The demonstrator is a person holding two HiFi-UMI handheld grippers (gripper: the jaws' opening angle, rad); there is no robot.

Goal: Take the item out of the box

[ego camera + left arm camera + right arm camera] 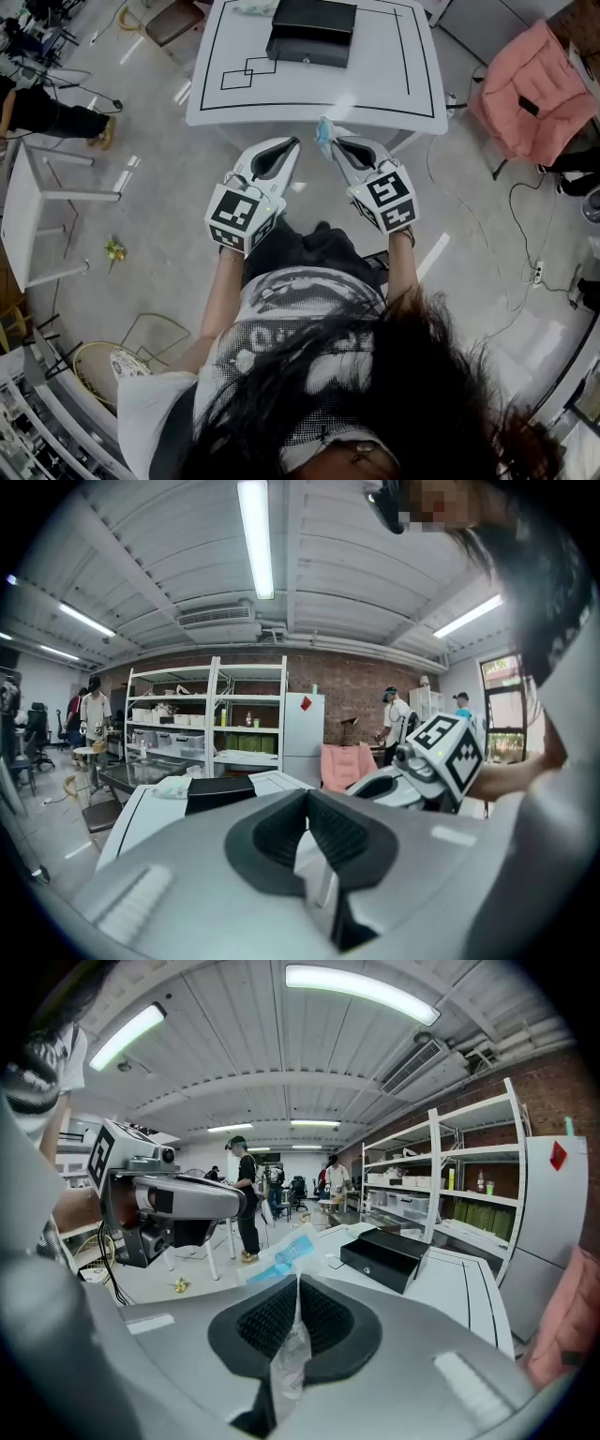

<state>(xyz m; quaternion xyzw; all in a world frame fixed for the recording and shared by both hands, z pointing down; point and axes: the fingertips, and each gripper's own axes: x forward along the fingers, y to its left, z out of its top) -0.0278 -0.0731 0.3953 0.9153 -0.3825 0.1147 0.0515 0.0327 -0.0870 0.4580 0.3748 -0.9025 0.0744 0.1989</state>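
A black box (311, 31) stands closed at the far middle of the white table (375, 89); it also shows in the left gripper view (217, 794) and the right gripper view (386, 1255). My right gripper (336, 141) is held in the air just off the table's near edge, shut on a clear plastic packet with a blue strip (323, 133). The packet (284, 1258) sticks up and forward from the right gripper's (298, 1286) pressed pads. My left gripper (289, 142) hangs beside it, shut, with nothing between its pads (281, 832).
A pink cloth (525, 89) lies over a chair at the right. A small white table (37, 216) stands on the floor at the left. Cables run over the floor at right. Shelves (211, 724) and several people stand far behind the table.
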